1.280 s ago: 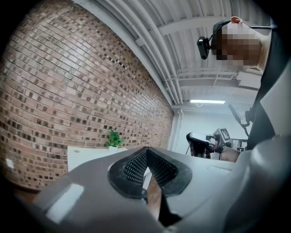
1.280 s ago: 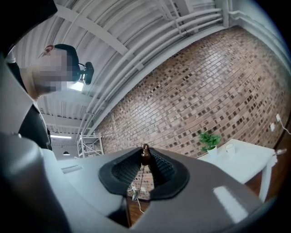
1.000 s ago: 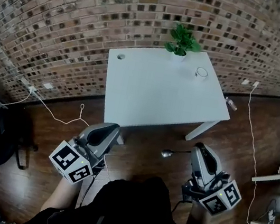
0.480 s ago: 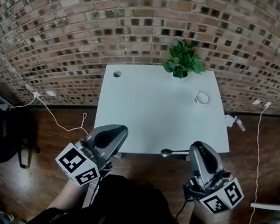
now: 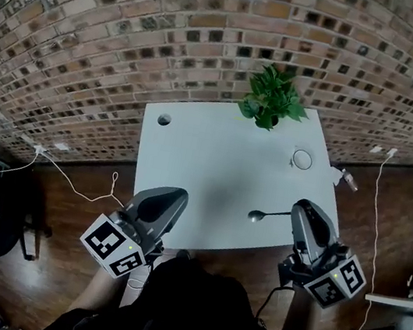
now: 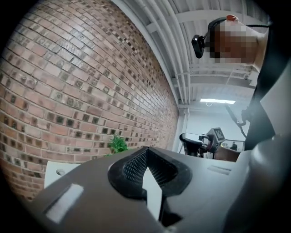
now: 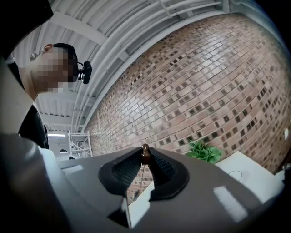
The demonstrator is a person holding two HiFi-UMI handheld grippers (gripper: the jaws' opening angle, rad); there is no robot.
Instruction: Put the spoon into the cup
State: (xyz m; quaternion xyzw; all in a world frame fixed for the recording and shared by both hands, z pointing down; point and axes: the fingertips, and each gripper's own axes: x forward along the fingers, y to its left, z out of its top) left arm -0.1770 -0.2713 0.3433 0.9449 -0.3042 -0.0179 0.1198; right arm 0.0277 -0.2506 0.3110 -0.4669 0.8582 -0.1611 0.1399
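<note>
Spoon (image 5: 270,215) clamped by the handle end in the right gripper (image 5: 298,213), jaws narrow and pressed on the handle. Bowl sticking out to the left in the head view, over the near right part of the white tabletop (image 5: 192,158). Seen end-on in the right gripper view as a dark blob (image 7: 145,155) at the tips of the ribbed pads.

Not in the cup (image 5: 301,159): white, upright, well apart from the spoon, farther back near the tabletop's right edge, to the right of the potted plant (image 5: 271,101) and nearer than it.

Left gripper (image 5: 172,195) over the near left part of the tabletop, jaws together at the tips, ribbed pads (image 6: 134,166) meeting in a point.

Small round hole (image 5: 164,120) near the far left corner of the tabletop. Brick wall (image 5: 94,38) behind, wooden floor (image 5: 72,208) below, thin white cable (image 5: 86,172) trailing across the floor at left.
</note>
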